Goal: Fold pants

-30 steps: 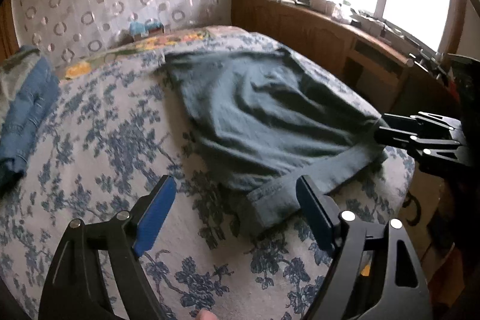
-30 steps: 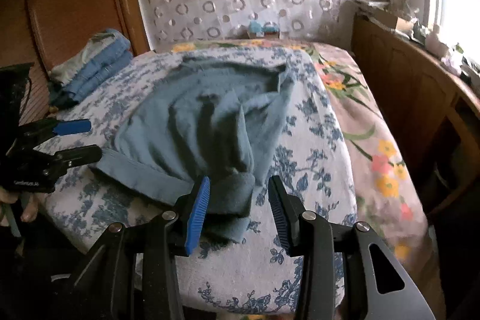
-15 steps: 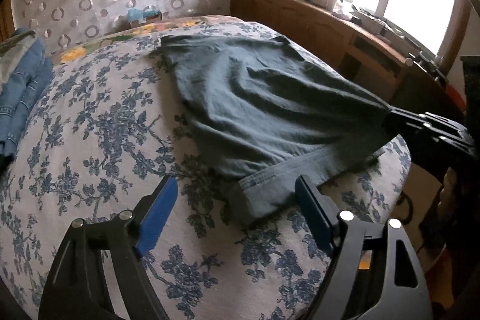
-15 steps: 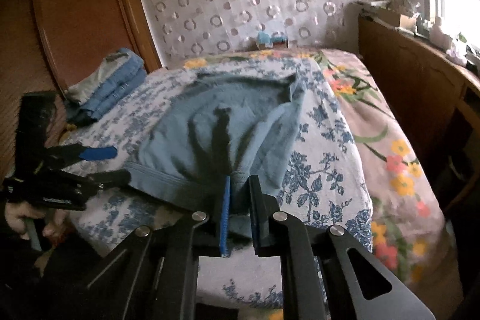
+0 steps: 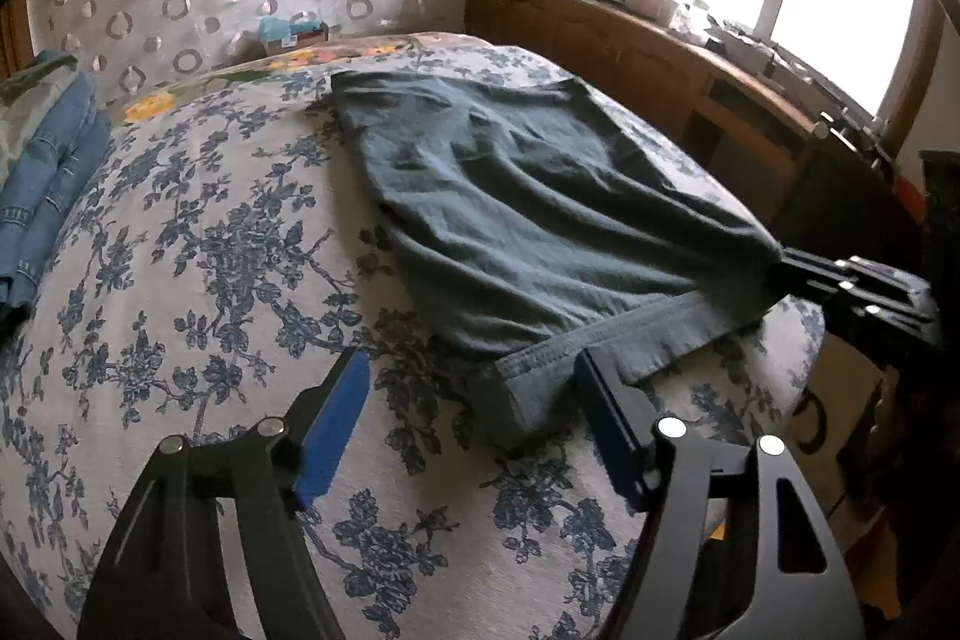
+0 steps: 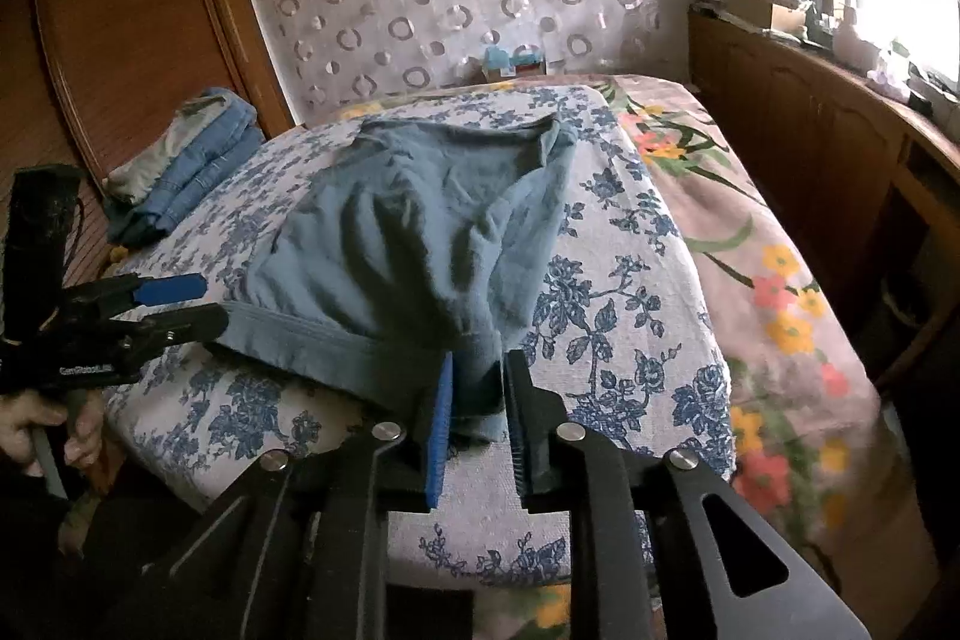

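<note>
On the bed [image 5: 180, 292], near its front edge, the pants [image 5: 540, 208] lie spread with the waistband [image 5: 630, 340] toward me and the legs running back toward the wall. My right gripper [image 6: 477, 400] is pinched down on one waistband corner, jaws nearly together with a wad of cloth between them. My left gripper [image 5: 474, 418] is wide open, its blue pads [image 5: 336, 418] straddling the other corner [image 5: 510, 400], and I judge it is not gripping anything yet. This fabric reads to me as soft, light and limp: it wrinkles and sags between holds, so it will not keep a shape by itself. The banded hem looks thicker and firmer, which makes it the sensible place to bite. I would take that near corner well in on the band, since a shallow pinch could slip; whether the right hold catches both layers I cannot tell from here.
</note>
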